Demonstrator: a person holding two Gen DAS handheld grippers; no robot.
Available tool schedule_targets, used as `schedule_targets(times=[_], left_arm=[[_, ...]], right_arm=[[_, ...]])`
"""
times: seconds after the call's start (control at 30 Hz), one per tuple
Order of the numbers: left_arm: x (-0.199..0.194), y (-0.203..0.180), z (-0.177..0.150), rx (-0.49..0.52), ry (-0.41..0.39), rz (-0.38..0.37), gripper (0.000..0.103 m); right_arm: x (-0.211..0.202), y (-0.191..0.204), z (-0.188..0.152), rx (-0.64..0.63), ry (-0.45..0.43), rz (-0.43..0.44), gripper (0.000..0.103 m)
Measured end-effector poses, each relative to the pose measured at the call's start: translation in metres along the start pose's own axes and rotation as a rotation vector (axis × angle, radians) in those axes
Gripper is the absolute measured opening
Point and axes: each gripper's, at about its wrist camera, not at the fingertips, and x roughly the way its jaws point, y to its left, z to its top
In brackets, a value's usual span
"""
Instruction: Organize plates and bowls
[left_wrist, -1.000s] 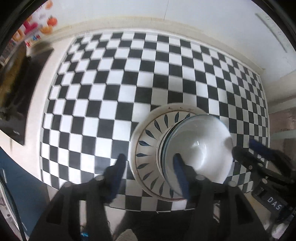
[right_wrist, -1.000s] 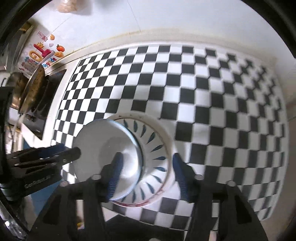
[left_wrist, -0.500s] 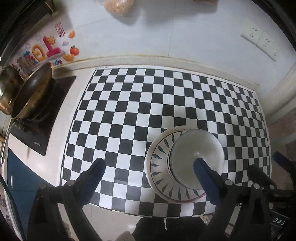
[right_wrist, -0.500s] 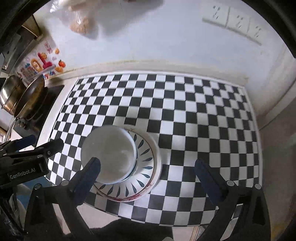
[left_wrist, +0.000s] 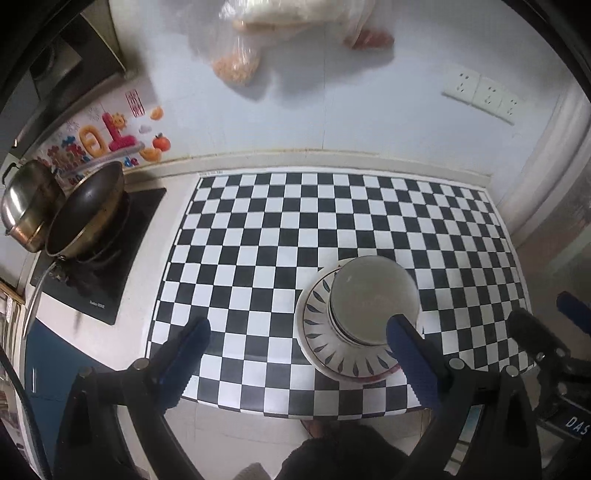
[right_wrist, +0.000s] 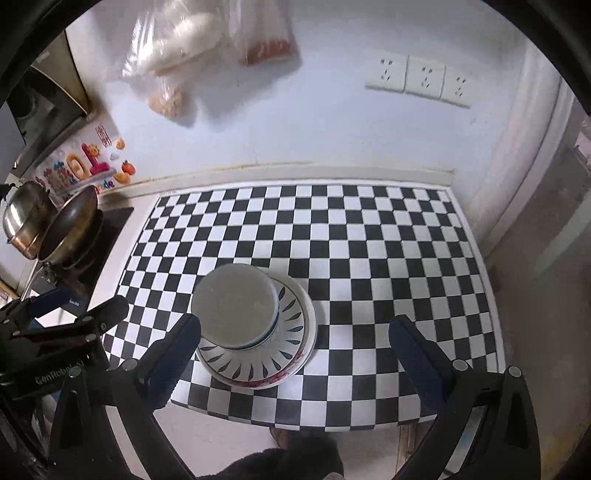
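A white bowl (left_wrist: 373, 299) sits stacked in a larger bowl with a blue leaf pattern (left_wrist: 317, 332), on a plate, near the front edge of the checkered mat (left_wrist: 295, 221). The same white bowl (right_wrist: 234, 304) and patterned bowl (right_wrist: 284, 343) show in the right wrist view. My left gripper (left_wrist: 299, 347) is open and empty, raised above and in front of the stack. My right gripper (right_wrist: 295, 339) is open and empty, raised above it too.
A wok (left_wrist: 85, 210) and steel pot (left_wrist: 26, 203) stand on a black cooktop (left_wrist: 110, 258) at the left. Plastic bags (left_wrist: 295, 22) hang on the back wall beside sockets (left_wrist: 480, 96). The mat's front edge (left_wrist: 295, 406) meets the counter edge.
Both grippers have opened wide and pulled up and back from the stack. The white bowl stays resting in the patterned bowl.
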Motion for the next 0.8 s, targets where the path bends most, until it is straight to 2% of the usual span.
schedule_targets(times=[0.4,0.8], left_arm=[[-0.077,-0.002,-0.028,-0.020,-0.126,0.017,0.101],[-0.167,-0.012,-0.104,-0.040,-0.208,0.062,0.101]], right_arm=[[-0.089,-0.012,-0.024,0.009,-0.139,-0.003,0.103],[-0.176,-0.024,-0.094,-0.008,-0.191,0.033,0.103]])
